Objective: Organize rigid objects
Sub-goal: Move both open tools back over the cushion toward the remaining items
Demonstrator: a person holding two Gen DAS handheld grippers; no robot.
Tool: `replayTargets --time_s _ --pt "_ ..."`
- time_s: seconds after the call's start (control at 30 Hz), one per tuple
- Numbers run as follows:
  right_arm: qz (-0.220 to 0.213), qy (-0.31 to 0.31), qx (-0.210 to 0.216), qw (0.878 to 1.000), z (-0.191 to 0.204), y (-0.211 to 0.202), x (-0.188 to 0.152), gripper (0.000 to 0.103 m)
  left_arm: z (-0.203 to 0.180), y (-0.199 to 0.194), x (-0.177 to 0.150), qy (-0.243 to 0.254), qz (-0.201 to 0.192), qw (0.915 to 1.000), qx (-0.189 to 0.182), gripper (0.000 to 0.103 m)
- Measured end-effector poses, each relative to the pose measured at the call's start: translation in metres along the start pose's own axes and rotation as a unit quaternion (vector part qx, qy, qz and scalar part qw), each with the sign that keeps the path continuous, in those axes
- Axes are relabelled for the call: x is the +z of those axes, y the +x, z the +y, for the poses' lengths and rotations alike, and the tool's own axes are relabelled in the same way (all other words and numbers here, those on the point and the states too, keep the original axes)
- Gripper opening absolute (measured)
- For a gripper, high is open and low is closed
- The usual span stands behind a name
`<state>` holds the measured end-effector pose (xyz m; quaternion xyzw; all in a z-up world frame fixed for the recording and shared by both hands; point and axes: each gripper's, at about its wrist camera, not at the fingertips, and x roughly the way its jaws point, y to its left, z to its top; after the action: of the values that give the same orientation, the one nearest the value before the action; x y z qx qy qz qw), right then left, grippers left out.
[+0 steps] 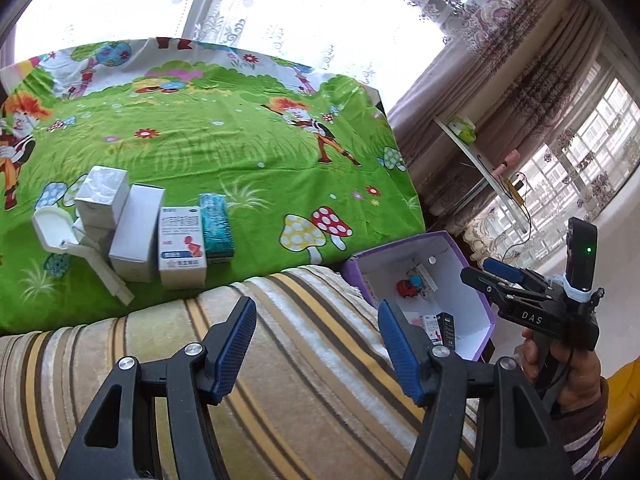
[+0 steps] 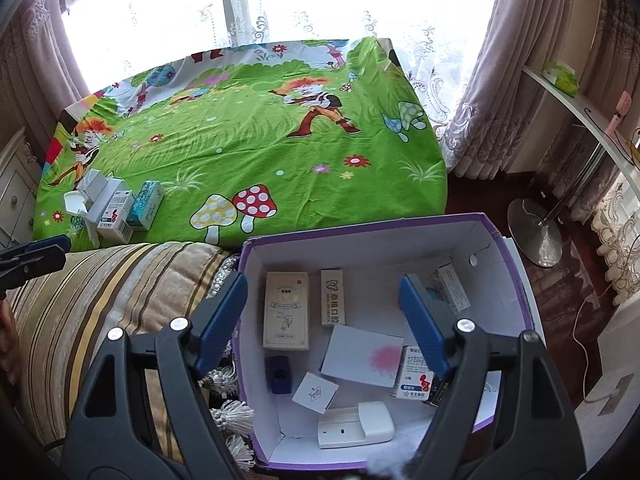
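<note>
Both claws stand apart and hold nothing: the left claw (image 1: 316, 344) hovers over the striped sofa arm (image 1: 280, 360), and the right claw (image 2: 322, 328) hangs above the purple box (image 2: 504, 240), which sits at about three o'clock from the sofa arm. Inside the box lie things that look already sorted — a tall cream carton (image 2: 286, 310), a narrow carton (image 2: 333, 298) just beside it, a white card with a pink blot (image 2: 362, 356), a small dark blue block (image 2: 280, 374) and a white plastic case (image 2: 356, 426) toward six o'clock. What remains sits on the bed's green cartoon sheet (image 1: 240, 140), at roughly ten o'clock from the left claw: a tight row of small cartons — a teal box (image 1: 216, 226), a white medicine box (image 1: 182, 246) touching it, a plain white box (image 1: 136, 232), a silvery box (image 1: 102, 196) stacked behind — with a white plastic scoop (image 1: 72, 244) leaning at the far left. These look light and stiff, thin card that would dent under a hard squeeze, and glossy enough to slip. I would take the teal box first, since it stands at the open end of the row, pinching its two broad faces near the middle. The soft bedding may let it tip when nudged.
</note>
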<state>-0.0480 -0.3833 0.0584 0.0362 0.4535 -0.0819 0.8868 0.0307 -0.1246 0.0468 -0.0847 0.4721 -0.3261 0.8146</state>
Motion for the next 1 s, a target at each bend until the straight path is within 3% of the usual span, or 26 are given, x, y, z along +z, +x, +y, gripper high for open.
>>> replayTargets --time_s 0.37,0.53,0.73,1.0 --pt "0.010 -0.059 0.048 0.997 0.068 0.014 0.019 0.081 0.087 -0.031 -0.005 -0.111 -0.017 0.9928 0.043 0.064" --pt "0.010 -0.086 0.065 0.994 0.098 0.019 0.027 0.081 0.121 -0.037 -0.009 -0.169 -0.013 0.9843 0.048 0.064" --pt "0.018 -0.103 0.093 0.990 0.130 0.027 0.035 0.082 0.156 -0.035 -0.013 -0.249 -0.003 0.9682 0.026 0.064" --pt "0.042 -0.125 0.130 0.983 0.173 0.048 0.042 0.082 0.183 -0.035 0.003 -0.289 -0.007 0.9568 0.027 0.064"
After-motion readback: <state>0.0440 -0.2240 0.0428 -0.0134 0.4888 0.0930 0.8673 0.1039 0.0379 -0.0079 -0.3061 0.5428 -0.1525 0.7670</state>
